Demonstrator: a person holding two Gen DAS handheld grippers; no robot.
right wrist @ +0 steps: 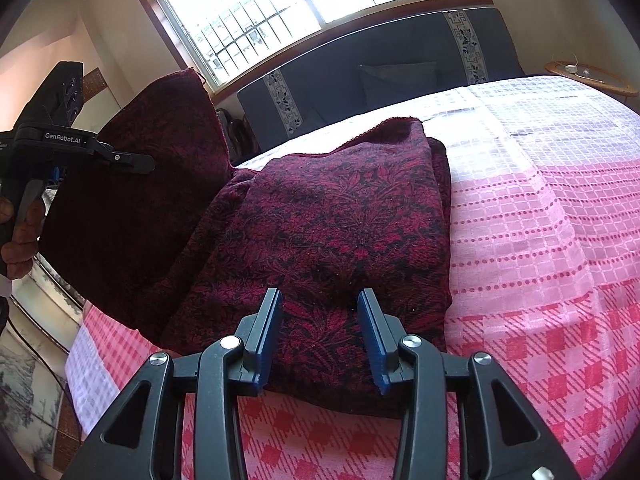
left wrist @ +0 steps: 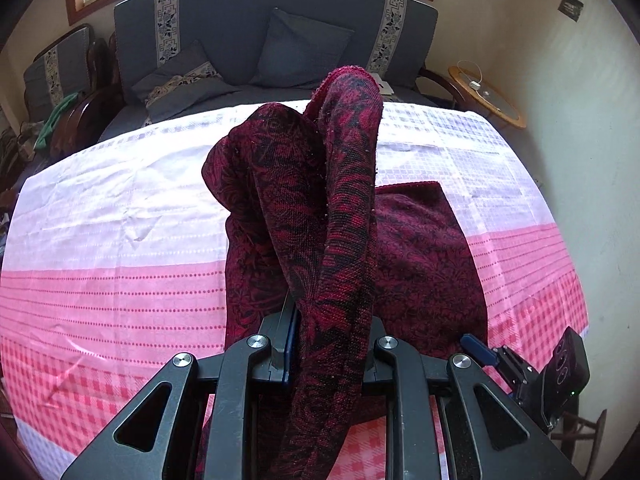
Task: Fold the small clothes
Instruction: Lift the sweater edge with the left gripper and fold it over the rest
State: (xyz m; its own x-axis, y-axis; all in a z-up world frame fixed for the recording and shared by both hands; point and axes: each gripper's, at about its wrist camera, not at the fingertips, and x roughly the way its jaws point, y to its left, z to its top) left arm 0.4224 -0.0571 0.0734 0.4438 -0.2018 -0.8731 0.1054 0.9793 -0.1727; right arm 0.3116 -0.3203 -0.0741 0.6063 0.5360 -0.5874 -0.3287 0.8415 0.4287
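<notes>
The dark red patterned garment (right wrist: pixel 340 232) is laid on the pink-and-white checked tablecloth (right wrist: pixel 560 280), partly folded. One flap is raised and pinched in the left gripper (left wrist: pixel 328 344), whose jaws are closed narrowly on the cloth; its right finger is hidden by the fabric. The right gripper (right wrist: pixel 320 340) is set over the garment's near edge, jaws parted, pads not pressing. The lifted flap blocks much of the blue sofa (left wrist: pixel 280 40). A round side table (left wrist: pixel 486 96) is seen beyond.
</notes>
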